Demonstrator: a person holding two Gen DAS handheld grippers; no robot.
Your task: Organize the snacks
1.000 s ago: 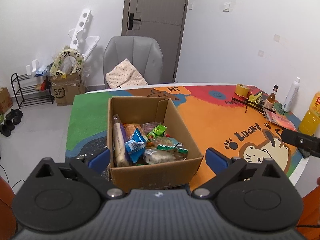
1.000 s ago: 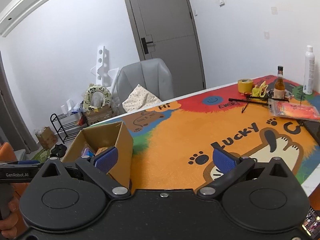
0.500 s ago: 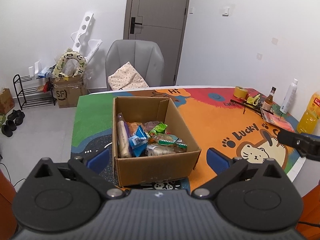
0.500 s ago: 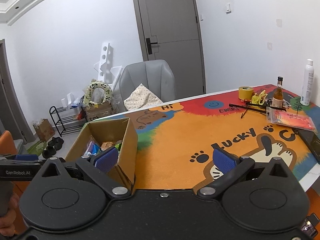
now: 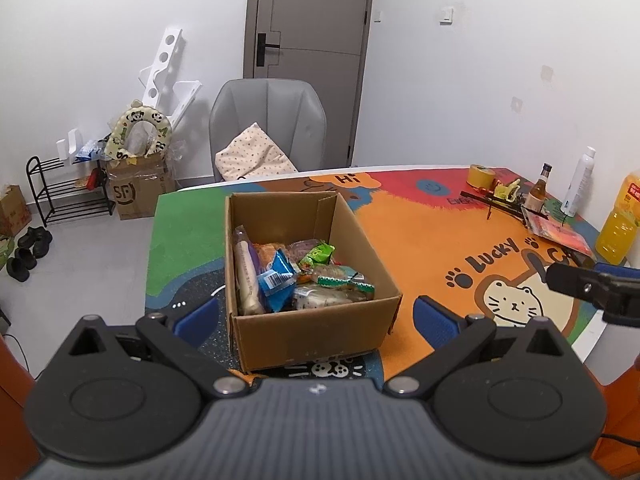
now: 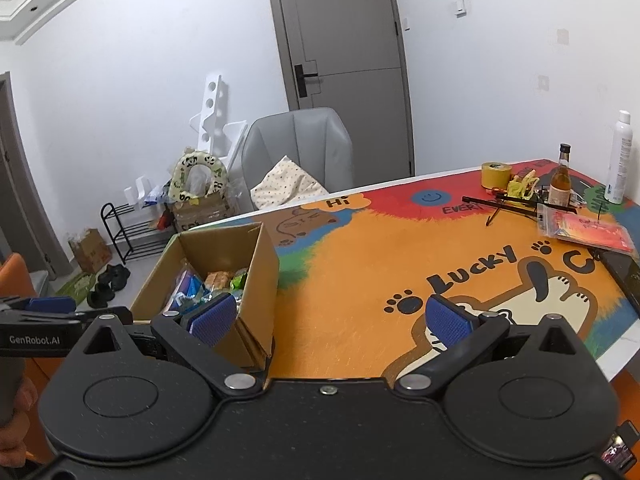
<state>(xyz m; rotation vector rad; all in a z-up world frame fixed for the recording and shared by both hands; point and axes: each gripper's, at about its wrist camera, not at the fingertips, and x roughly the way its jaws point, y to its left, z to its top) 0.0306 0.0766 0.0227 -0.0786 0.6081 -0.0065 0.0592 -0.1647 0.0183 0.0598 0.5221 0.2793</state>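
Note:
An open cardboard box (image 5: 320,328) stands on the colourful cartoon table mat (image 5: 432,240), near the front left corner. It holds several snack packets (image 5: 304,276): a blue one (image 5: 276,280), a green one (image 5: 318,254) and a long pale one (image 5: 246,276). My left gripper (image 5: 316,312) is open and empty, in front of the box with a finger on each side. My right gripper (image 6: 328,316) is open and empty, over the mat right of the box (image 6: 256,276). Its left fingertip (image 6: 212,316) overlaps the box's near corner.
At the table's right end stand a tape roll (image 6: 496,174), a brown bottle (image 6: 562,184), a white bottle (image 6: 618,160), an orange drink bottle (image 5: 620,224), black sticks (image 6: 512,206) and a flat red packet (image 6: 588,232). A grey chair (image 5: 268,128) stands behind the table.
Both grippers have drawn back and up from the box, so more of the table and the box's contents show. Both stay open and empty.

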